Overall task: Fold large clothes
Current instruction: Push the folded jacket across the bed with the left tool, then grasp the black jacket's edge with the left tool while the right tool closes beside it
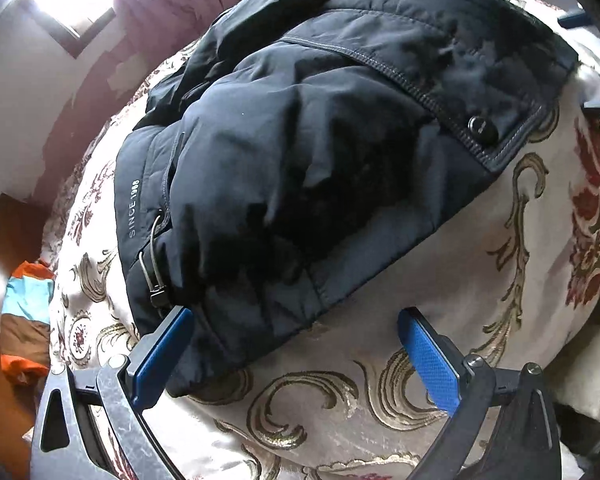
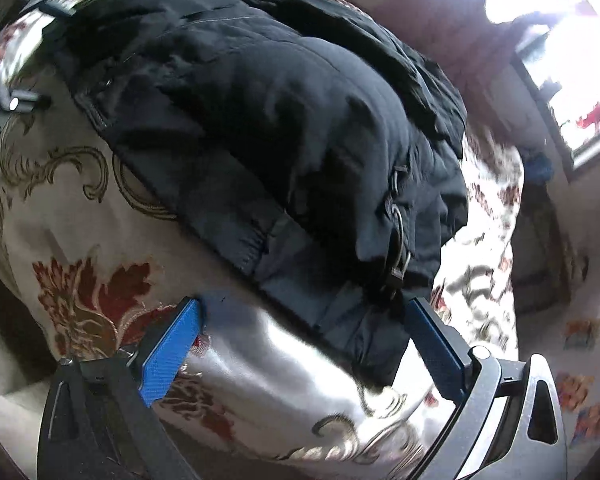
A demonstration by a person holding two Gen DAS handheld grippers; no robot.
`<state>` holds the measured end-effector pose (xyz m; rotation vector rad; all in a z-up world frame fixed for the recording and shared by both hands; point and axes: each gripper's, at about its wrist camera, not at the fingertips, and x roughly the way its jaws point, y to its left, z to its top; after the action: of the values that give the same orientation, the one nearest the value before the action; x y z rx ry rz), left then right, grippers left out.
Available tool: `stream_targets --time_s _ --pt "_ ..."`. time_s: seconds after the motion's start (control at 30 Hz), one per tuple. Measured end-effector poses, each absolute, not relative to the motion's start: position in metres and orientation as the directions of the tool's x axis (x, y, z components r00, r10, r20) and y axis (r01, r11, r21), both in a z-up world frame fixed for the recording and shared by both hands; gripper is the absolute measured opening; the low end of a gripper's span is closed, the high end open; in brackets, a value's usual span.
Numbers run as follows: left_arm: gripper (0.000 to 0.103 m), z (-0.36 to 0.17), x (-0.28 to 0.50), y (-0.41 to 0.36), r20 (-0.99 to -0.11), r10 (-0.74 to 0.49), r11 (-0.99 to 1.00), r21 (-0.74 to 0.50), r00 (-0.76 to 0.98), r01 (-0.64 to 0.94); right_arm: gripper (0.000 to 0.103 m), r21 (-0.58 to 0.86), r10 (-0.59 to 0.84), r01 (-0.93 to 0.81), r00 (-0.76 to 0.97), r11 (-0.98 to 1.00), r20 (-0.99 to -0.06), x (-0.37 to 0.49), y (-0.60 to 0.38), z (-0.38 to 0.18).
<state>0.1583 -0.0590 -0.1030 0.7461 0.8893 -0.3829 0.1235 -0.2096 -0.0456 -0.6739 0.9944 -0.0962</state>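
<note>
The dark padded jacket (image 1: 300, 152) lies bundled on the bed (image 1: 480, 264), over its patterned cream cover, and I judge it mostly folded: the body is doubled into a thick, roughly rectangular packet. A zipped flap with a snap button (image 1: 483, 128) lies on top toward the far side. The drawcord toggle (image 1: 156, 276) hangs at the near corner of the bundle, beside the printed "SINCE 1988" panel (image 1: 134, 208).

My left hand-held gripper (image 1: 296, 344) is spread wide and holds nothing. Its left finger (image 1: 164, 352) sits against the near hem of the jacket; its right finger (image 1: 432, 364) stands over bare cover. My right hand-held gripper (image 2: 306, 344) is spread too and empty. A loose tongue of fabric (image 2: 376, 344) reaches down between its fingers, and the toggle lies just beside its right finger (image 2: 436, 344).

What seems left is tidying. The packet is lumpy and its top puffs up. That near corner with the cord sticks out past the fold, and some darker lining spills out at the far edge. I would expect one more tuck or press before it counts as done, though I cannot see the underside.
</note>
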Motion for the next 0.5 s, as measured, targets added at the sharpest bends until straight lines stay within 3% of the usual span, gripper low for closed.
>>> stream_targets --time_s 0.2,0.5 --pt "0.103 -0.109 0.172 -0.065 -0.785 0.016 0.688 0.458 0.620 0.562 0.101 -0.595 -0.376 -0.212 0.603 0.775 -0.704 0.140 -0.196 -0.051" --pt "0.103 -0.102 0.182 -0.062 -0.814 0.003 0.724 0.403 0.581 0.560 0.101 -0.565 -0.352 -0.158 0.639 0.810 -0.684 0.168 -0.186 -0.029"
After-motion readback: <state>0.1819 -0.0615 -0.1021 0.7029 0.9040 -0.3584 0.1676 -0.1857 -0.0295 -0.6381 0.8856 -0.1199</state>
